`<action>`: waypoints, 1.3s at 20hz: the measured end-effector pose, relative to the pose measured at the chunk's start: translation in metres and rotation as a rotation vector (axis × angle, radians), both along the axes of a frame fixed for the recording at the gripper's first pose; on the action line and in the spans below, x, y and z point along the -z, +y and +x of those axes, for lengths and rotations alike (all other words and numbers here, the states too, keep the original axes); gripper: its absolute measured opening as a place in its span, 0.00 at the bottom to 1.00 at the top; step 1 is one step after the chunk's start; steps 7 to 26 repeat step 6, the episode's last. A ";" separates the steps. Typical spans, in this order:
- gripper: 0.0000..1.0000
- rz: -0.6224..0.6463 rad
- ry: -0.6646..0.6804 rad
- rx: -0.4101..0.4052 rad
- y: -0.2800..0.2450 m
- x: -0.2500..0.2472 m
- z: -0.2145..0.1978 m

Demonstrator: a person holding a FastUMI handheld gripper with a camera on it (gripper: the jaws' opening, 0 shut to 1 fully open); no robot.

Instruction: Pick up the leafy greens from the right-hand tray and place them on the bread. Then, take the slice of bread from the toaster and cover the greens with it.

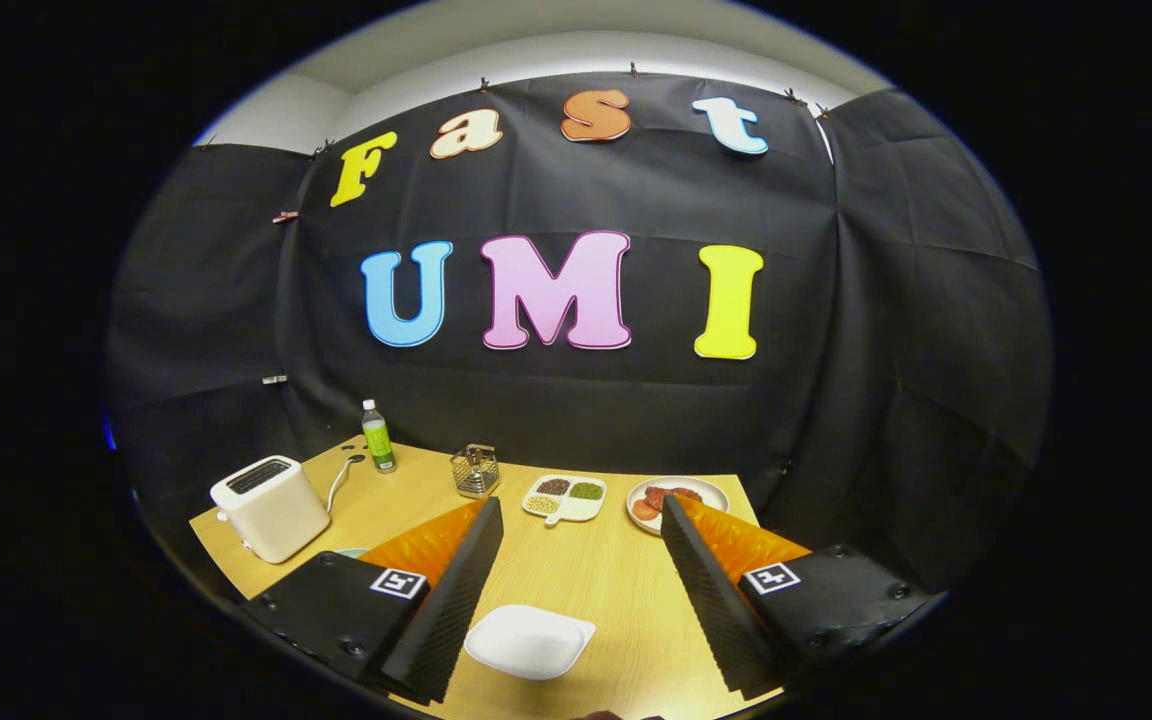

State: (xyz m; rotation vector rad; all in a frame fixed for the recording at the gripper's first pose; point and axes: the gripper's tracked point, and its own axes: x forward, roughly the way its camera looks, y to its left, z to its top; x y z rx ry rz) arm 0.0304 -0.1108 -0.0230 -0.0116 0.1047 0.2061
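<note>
the gripper (581, 512) is spread wide, holding nothing, above the wooden table (586, 580). a white dish (529, 641) lies between its fingers. beyond the right fingertip sits the round plate (678, 500); the toaster (269, 506) stands beyond the left finger.

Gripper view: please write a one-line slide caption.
Open gripper above a wooden table, white dish between its fingers, toaster beyond.

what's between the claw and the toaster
Nothing visible. The claw is open and holds nothing, with a white dish between its fingers. The toaster stands beyond the left finger, and only bare table lies on the way.
</note>
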 end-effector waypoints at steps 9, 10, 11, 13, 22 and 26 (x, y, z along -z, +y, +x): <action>0.99 -0.027 0.028 -0.067 0.019 0.012 -0.003; 0.99 -0.027 0.028 -0.067 0.019 0.012 -0.003; 0.99 -0.027 0.028 -0.067 0.019 0.012 -0.003; 0.99 -0.027 0.028 -0.067 0.019 0.012 -0.003; 0.99 -0.027 0.028 -0.067 0.019 0.012 -0.003; 0.99 -0.027 0.028 -0.067 0.019 0.012 -0.003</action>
